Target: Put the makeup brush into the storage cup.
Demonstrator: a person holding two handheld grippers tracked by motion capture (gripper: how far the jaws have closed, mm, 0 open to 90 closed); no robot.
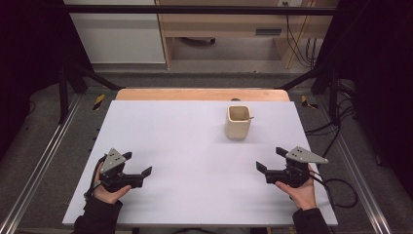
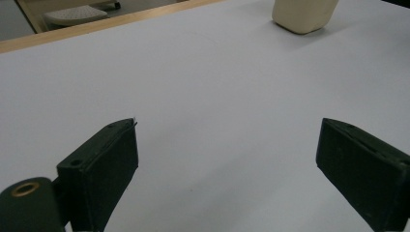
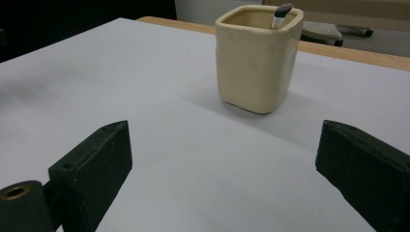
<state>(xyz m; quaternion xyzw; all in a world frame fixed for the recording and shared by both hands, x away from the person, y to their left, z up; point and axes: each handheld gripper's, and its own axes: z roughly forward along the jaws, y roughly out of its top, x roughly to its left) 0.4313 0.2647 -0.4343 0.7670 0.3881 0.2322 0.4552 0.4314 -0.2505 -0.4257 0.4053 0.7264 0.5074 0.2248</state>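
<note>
I see both sets of jaws spread wide, nothing btwn them. Left gripper [image 1: 137,164] and right gripper [image 1: 271,160] hover low over the white worktop [image 1: 195,146], well apart. Cream square cup [image 1: 238,122] stands upright toward the far right, w/ a grey-tipped stick [image 3: 281,11] inside.

Cups: one cream square cup [image 1: 238,123] | Utensils: one, its tip [image 3: 281,10] above the cup rim | Tables: one white table [image 1: 185,146] | Hand-held grippers: two, left gripper [image 1: 139,165], right gripper [image 1: 269,159]
</note>
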